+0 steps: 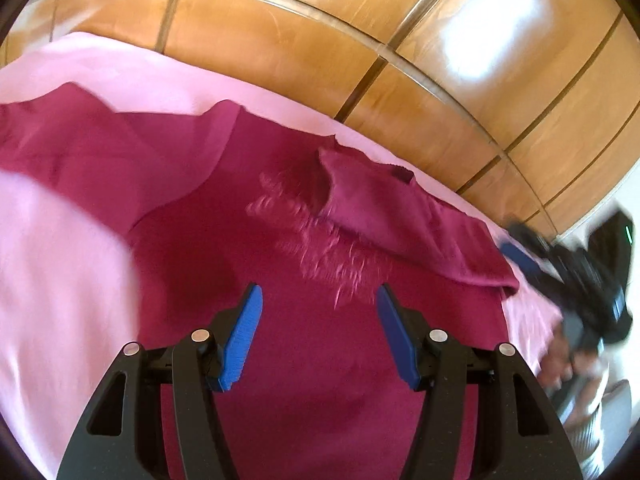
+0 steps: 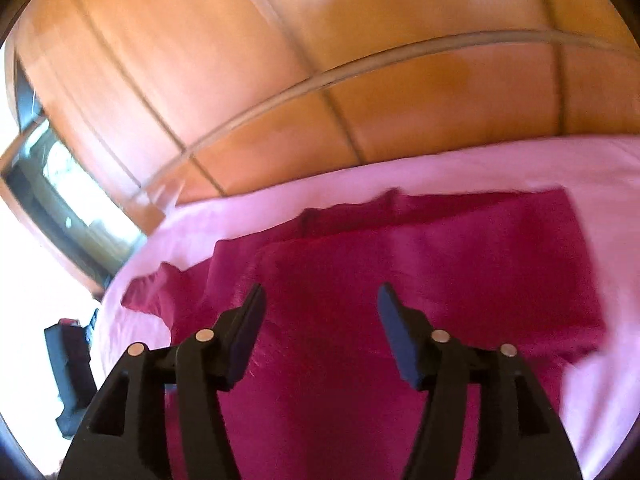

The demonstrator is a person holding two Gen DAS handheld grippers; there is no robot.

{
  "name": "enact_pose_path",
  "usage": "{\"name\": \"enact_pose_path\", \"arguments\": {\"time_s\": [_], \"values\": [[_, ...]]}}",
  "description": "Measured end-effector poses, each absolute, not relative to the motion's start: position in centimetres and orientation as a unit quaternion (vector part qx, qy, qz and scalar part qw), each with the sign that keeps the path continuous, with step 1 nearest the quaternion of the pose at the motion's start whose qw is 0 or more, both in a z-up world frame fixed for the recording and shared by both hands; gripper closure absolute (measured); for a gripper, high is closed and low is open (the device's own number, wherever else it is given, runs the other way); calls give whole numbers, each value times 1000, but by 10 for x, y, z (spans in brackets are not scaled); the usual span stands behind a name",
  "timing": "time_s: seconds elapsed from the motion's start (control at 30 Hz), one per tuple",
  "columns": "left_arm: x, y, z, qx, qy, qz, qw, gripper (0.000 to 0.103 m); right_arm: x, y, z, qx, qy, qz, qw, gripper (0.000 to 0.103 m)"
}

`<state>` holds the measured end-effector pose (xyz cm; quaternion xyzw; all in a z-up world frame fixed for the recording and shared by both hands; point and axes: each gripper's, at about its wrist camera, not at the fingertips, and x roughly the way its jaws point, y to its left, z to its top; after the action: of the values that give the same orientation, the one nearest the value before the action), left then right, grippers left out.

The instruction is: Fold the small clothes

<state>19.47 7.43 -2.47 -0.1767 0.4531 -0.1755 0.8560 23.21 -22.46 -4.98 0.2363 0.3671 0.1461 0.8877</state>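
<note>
Left wrist view shows the left gripper (image 1: 319, 300) with its blue pads (image 1: 244, 336) standing well apart and nothing between them; it hangs over the dark red garment (image 1: 224, 216), and the pads are not touching the cloth. The garment lies spread on a pink sheet (image 1: 60, 264), directly ahead of and beneath this gripper, with a sleeve (image 1: 384, 216) folded over the body just beyond the right pad. A pale printed pattern (image 1: 316, 248) shows on the cloth ahead of the gap. Far to the right, blurred, the right gripper (image 1: 520, 258) sits at the garment's edge, a hand (image 1: 568, 356) behind it.

Right wrist view has the right gripper (image 2: 320, 300) parted to a similar width, empty, with no cloth caught between the pads. The garment (image 2: 440, 272) fills the area below and ahead of it. Beyond the sheet (image 2: 480, 164) stands a wooden panelled wall (image 2: 280, 60).
</note>
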Motion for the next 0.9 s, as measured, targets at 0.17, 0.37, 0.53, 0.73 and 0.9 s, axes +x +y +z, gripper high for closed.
{"name": "enact_pose_path", "arguments": {"time_s": [0.17, 0.37, 0.53, 0.73, 0.9], "values": [[240, 57, -38, -193, 476, -179, 839, 45, 183, -300, -59, 299, 345, 82, 886, 41], [279, 39, -48, -220, 487, -191, 823, 45, 166, -352, -69, 357, 327, 39, 874, 42], [295, 32, -45, -223, 482, -199, 824, 96, 183, -347, -70, 370, 323, 42, 870, 46], [283, 63, -13, -223, 433, -188, 853, 96, 220, -302, -75, 327, 346, 81, 876, 48], [282, 74, -26, -185, 447, -149, 862, 96, 253, -266, -101, 255, 397, 49, 880, 48]]}}
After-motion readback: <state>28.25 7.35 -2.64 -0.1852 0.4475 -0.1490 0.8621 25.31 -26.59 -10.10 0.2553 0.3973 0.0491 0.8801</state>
